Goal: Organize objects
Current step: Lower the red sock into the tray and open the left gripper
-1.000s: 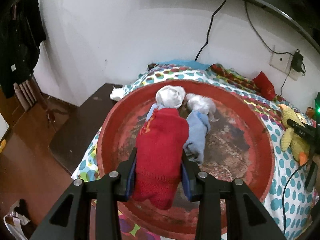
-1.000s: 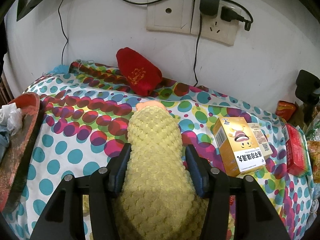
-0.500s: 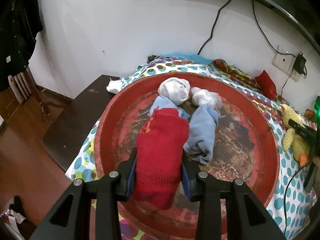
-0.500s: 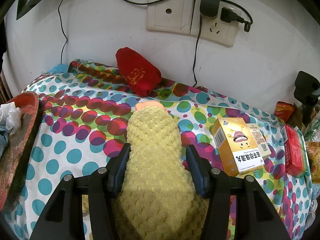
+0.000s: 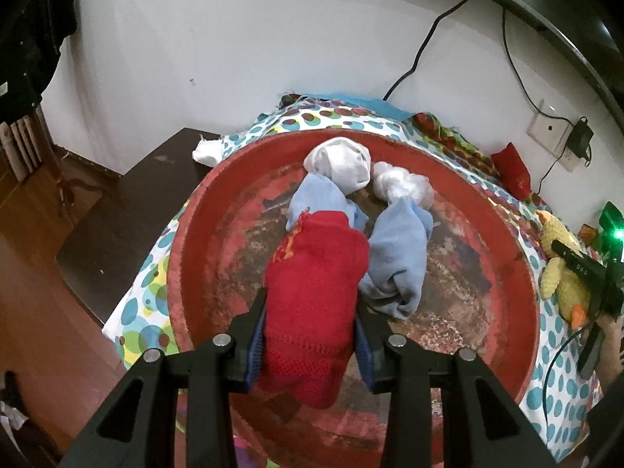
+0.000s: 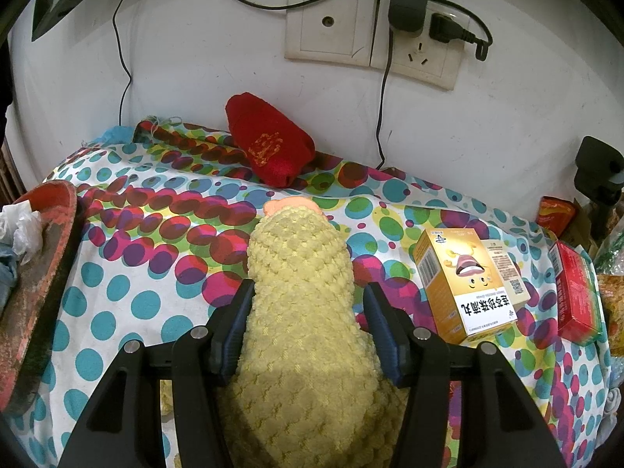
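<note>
The left gripper (image 5: 310, 335) is hanging over the near side of the red basin (image 5: 195, 241) with a red knitted sock (image 5: 314, 288) between its blue pads, and its jaws are opening, so the sock looks about to drop. Beyond it, blue socks (image 5: 397, 257) and white bundles (image 5: 339, 163) are already lying in the basin. The right gripper (image 6: 308, 327) is holding the yellow plush duck (image 6: 300, 273) at a middling width above the dotted cloth (image 6: 128, 273), with an orange box (image 6: 460, 284) just to its right and a second red sock (image 6: 269, 144) farther off by the wall. The risk: the opening pads may be snagging the knit, dragging the sock over the near rim as the hand withdraws.
</note>
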